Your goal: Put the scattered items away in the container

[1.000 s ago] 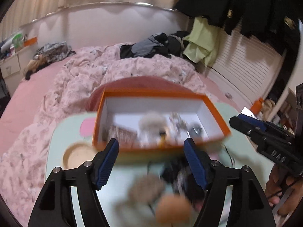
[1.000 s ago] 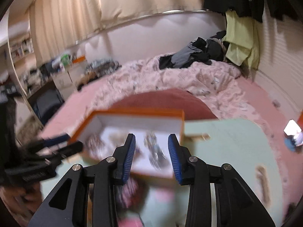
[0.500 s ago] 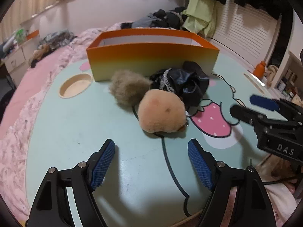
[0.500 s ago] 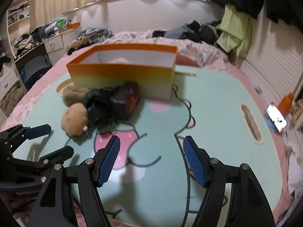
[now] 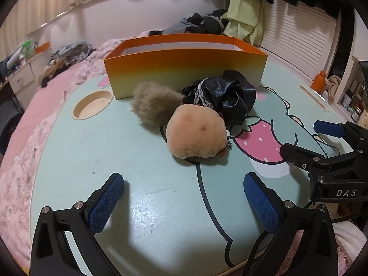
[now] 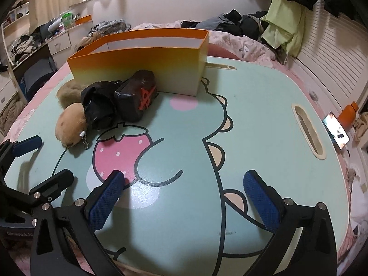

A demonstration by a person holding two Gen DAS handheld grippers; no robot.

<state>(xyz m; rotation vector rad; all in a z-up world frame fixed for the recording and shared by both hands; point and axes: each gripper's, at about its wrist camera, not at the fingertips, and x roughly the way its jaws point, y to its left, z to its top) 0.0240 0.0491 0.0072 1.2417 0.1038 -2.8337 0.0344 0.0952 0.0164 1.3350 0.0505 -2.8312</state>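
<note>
An orange box (image 5: 184, 69) (image 6: 142, 59) stands at the far side of the green cartoon table. In front of it lie a tan plush ball (image 5: 195, 135) (image 6: 70, 124), a grey-brown furry pom (image 5: 154, 105) (image 6: 67, 93), and a black glossy pouch with a red mark (image 5: 227, 94) (image 6: 135, 96). My left gripper (image 5: 184, 197) is open and empty, low over the near table, short of the plush. My right gripper (image 6: 186, 197) is open and empty over the strawberry print. Each gripper shows in the other's view, the right one at the right edge (image 5: 308, 140) and the left one at the left edge (image 6: 39, 158).
The table (image 6: 253, 119) has a round cup recess (image 5: 92, 104) at the left and a slot handle (image 6: 308, 131) at the right. A phone (image 6: 335, 133) and an orange bottle (image 6: 349, 112) lie off the right edge. A pink bed with clothes lies behind.
Both grippers have dropped from above the box down to the near table edge and opened wide. The items in front of the box have not moved.
</note>
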